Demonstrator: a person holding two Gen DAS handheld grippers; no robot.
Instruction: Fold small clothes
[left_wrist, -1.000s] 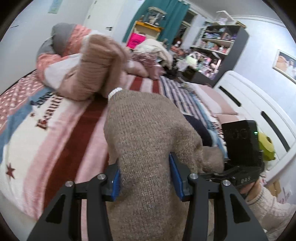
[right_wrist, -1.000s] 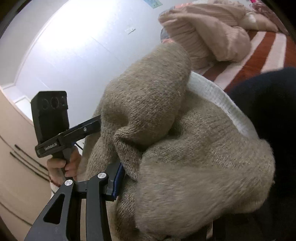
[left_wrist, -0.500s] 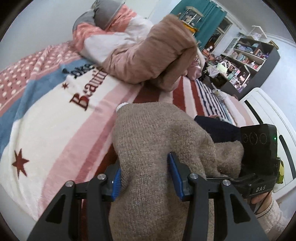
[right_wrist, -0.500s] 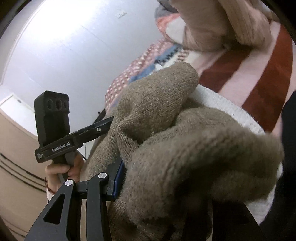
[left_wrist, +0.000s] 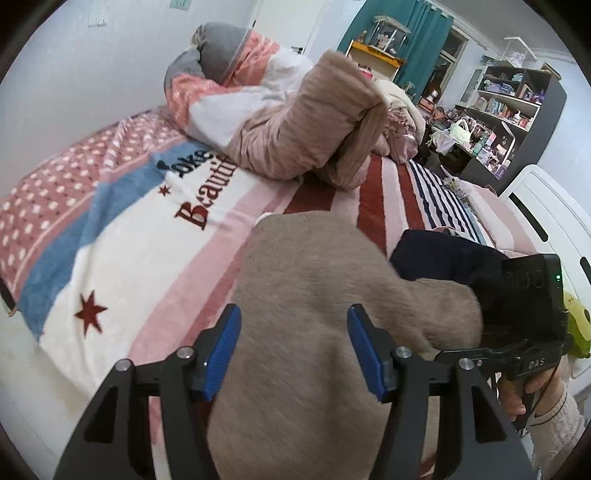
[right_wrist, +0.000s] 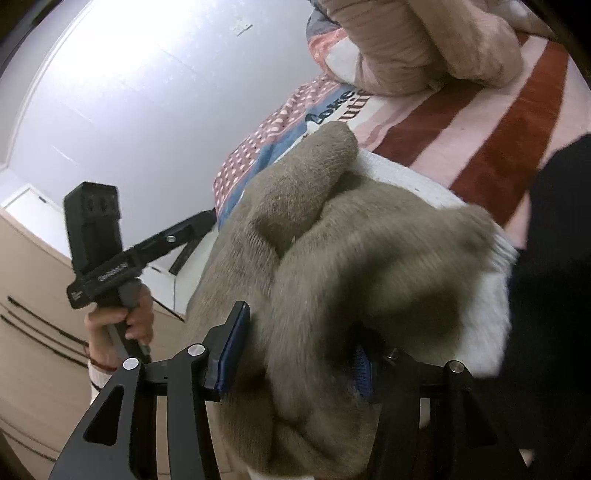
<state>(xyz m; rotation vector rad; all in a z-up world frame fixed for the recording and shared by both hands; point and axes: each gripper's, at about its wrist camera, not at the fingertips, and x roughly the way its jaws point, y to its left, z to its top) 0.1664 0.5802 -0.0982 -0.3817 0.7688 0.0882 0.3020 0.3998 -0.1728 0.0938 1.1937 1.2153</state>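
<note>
A: What's changed since half a second ago?

B: The left gripper (left_wrist: 293, 349) has spread its jaws; the blue pads now stand clear of the taupe sweater (left_wrist: 314, 332), which drapes between them. The right gripper (right_wrist: 295, 354) stays clamped on a bunched fold of it.

A: What's around the sweater?

B: It hangs over the striped blanket (left_wrist: 122, 251). Just right of it lies a navy garment (left_wrist: 443, 254), partly behind the right gripper's handle. Beyond it, a pink knit pile (left_wrist: 314, 122); farther still, a dark shelf unit (left_wrist: 517, 107).
</note>
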